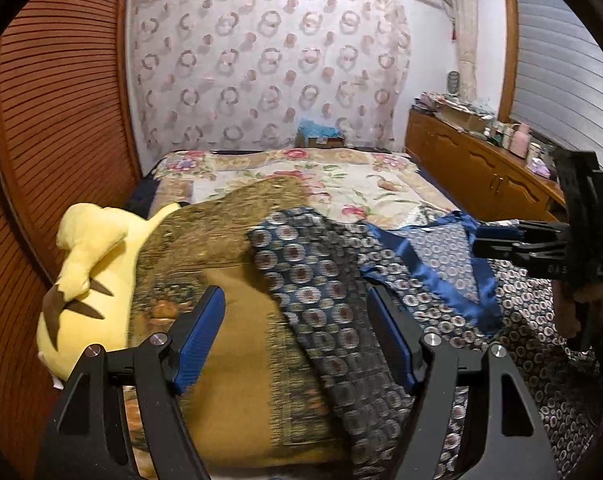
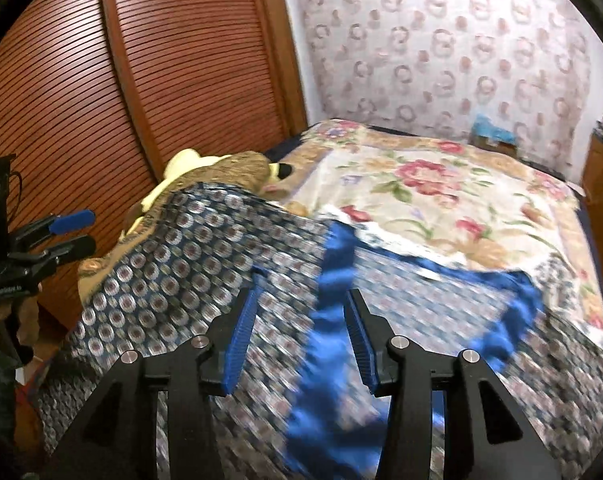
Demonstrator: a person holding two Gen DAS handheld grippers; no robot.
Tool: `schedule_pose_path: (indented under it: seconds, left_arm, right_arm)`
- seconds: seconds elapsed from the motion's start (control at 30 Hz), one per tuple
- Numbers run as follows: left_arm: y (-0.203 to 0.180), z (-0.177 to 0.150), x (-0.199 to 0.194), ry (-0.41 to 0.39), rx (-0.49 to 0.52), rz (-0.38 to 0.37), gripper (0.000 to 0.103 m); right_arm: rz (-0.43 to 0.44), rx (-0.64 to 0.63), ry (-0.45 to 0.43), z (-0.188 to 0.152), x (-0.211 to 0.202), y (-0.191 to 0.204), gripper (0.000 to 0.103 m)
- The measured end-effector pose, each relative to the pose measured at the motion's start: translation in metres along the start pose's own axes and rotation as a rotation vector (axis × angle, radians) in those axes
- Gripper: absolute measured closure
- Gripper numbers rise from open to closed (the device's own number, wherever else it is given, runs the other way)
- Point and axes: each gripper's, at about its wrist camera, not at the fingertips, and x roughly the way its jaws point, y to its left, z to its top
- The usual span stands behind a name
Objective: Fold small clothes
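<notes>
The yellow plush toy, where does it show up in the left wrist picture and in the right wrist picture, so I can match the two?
Left wrist view: the yellow plush toy lies at the left edge, beside the wooden slatted door, partly under a brown-gold cloth.
Right wrist view: the toy peeks out left of centre, farther off, behind the same cloth.
Shared landmark: the blue satin band on the patterned garment.

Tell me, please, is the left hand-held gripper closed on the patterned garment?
No, the left hand-held gripper stands wide open above the patterned garment.
</notes>
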Motion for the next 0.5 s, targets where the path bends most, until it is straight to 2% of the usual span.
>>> schedule_pose_path:
  seconds: [0.13,0.2,0.27,0.5]
  left_arm:
    - [-0.021,0.000,0.011,0.019,0.020,-0.044,0.029]
    - [-0.033,-0.001,0.018,0.034,0.029,-0.065,0.029]
    - [-0.047,-0.001,0.025,0.052,0.043,-0.096,0.029]
    - [-0.086,-0.005,0.043,0.101,0.083,-0.149,0.029]
  right_arm:
    - [-0.058,0.058,-0.014,-0.026,-0.049,-0.015,0.055]
    - [-0.092,0.085,-0.011,-0.042,-0.069,-0.027,0.041]
    - [-0.145,0.114,-0.001,-0.056,-0.088,-0.040,0.037]
    - [-0.350,0.271,0.037,-0.121,-0.161,-0.089,0.037]
